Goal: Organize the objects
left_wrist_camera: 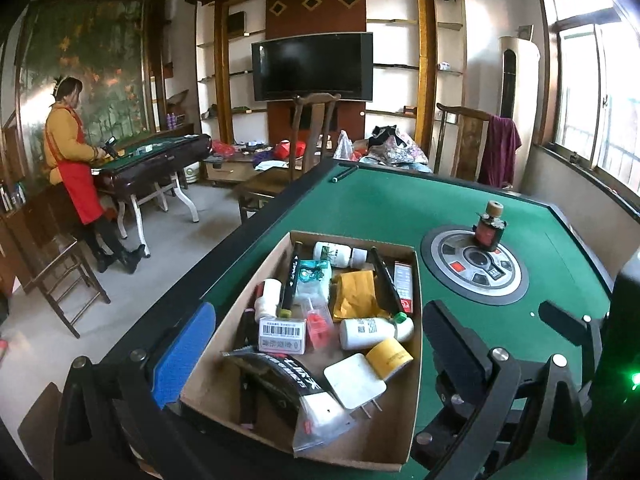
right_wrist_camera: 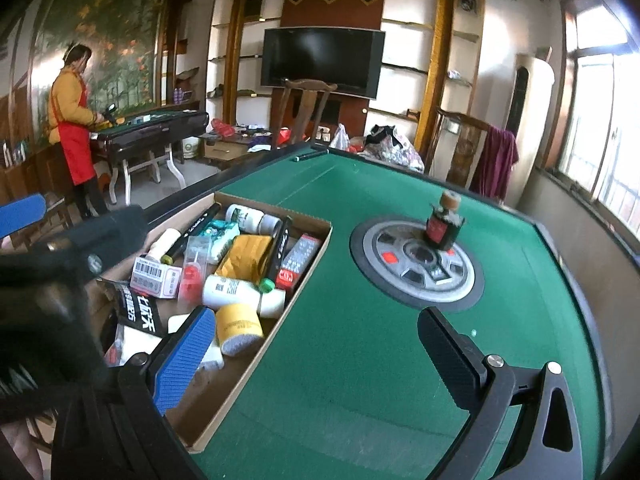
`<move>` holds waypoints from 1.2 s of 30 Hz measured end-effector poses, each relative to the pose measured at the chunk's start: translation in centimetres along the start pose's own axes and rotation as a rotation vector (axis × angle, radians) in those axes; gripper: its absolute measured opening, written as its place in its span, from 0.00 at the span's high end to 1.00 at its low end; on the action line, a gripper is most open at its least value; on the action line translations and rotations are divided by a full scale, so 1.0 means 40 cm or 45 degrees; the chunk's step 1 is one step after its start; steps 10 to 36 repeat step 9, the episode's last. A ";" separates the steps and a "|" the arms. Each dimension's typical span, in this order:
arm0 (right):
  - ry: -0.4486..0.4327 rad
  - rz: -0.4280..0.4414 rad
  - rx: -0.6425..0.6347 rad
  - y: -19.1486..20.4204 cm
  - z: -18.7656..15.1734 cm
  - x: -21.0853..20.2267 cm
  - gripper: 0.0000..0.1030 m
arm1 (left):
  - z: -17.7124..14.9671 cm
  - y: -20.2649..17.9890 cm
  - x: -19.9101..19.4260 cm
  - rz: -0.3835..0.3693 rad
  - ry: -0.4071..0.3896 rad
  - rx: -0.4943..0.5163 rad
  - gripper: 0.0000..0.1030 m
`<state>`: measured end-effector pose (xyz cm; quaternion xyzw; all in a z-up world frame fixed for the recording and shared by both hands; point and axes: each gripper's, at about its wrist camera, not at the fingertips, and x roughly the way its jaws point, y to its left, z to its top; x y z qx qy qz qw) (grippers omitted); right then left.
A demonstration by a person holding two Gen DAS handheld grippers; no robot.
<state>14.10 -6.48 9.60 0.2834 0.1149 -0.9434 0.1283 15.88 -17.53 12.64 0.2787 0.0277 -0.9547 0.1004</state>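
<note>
- Green felt table (right_wrist_camera: 360, 360) fills the view, with its round metal centre panel (right_wrist_camera: 416, 264) out at one o'clock from the right gripper.
- Cardboard box (left_wrist_camera: 414, 360) sits at twelve o'clock under the left gripper (left_wrist_camera: 316, 340), jaws spread wide and empty, straddling the clutter.
- Right gripper (right_wrist_camera: 316, 352) hangs released too, its blue pad over the box edge.
- White bottle (left_wrist_camera: 370, 332) lies flat mid-box: light, rigid, probably slick, so pinch across its body.
- Yellow roll (right_wrist_camera: 239, 330) at ten o'clock looks light and could crush; grip it gently on the sides.
- Small dark bottle (right_wrist_camera: 442, 224) stands upright on the panel, top-heavy, likely fragile.
</note>
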 end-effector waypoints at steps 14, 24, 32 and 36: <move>0.012 0.037 -0.035 0.041 0.030 0.021 0.00 | -0.008 0.064 0.046 0.037 0.093 -0.099 0.00; 0.012 0.037 -0.035 0.041 0.030 0.021 0.00 | -0.008 0.064 0.046 0.037 0.093 -0.099 0.00; 0.012 0.037 -0.035 0.041 0.030 0.021 0.00 | -0.008 0.064 0.046 0.037 0.093 -0.099 0.00; 0.012 0.037 -0.035 0.041 0.030 0.021 0.00 | -0.008 0.064 0.046 0.037 0.093 -0.099 0.00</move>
